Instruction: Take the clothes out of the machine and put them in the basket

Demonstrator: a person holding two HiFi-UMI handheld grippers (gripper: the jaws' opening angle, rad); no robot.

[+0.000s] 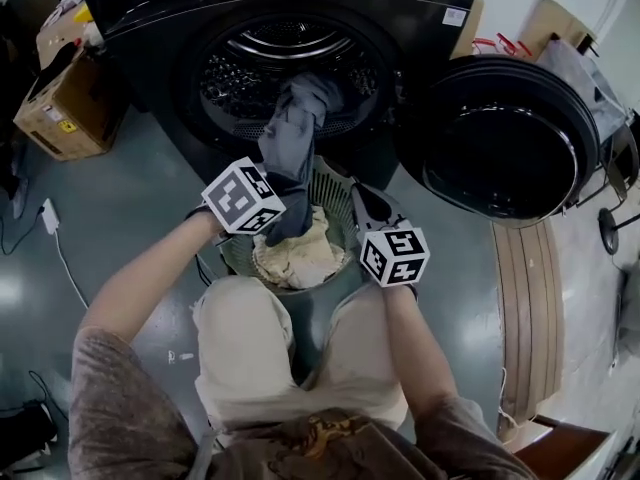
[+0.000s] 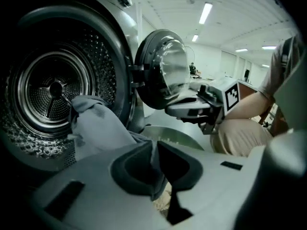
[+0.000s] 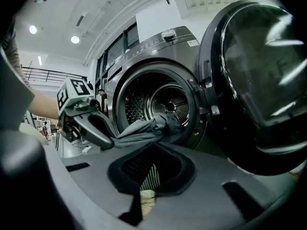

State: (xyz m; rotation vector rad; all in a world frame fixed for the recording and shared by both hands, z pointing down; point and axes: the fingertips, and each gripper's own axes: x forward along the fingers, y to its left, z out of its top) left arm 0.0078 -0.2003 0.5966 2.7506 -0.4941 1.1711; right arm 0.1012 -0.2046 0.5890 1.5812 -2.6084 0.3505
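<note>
A dark front-loading washing machine (image 1: pixel 200 8) stands with its drum (image 2: pixel 53 87) open. A grey garment (image 1: pixel 295 128) stretches from the drum's mouth down over the basket (image 1: pixel 335 183). My left gripper (image 1: pixel 285 206) is shut on the garment's lower end, and the cloth is pinched between its jaws (image 2: pixel 156 150). The same gripper (image 3: pixel 111 142) shows at the left in the right gripper view, with the garment (image 3: pixel 144 131) pulled taut. Cream clothes (image 1: pixel 295 258) lie in the basket. My right gripper (image 1: pixel 362 196) hovers at the basket's right rim, shut and empty (image 3: pixel 152 152).
The round machine door (image 1: pixel 500 138) hangs open at the right, close to my right gripper. A cardboard box (image 1: pixel 65 103) sits on the floor at the left. A wooden slatted board (image 1: pixel 525 308) lies at the right. A cable with a white plug (image 1: pixel 50 218) runs across the floor.
</note>
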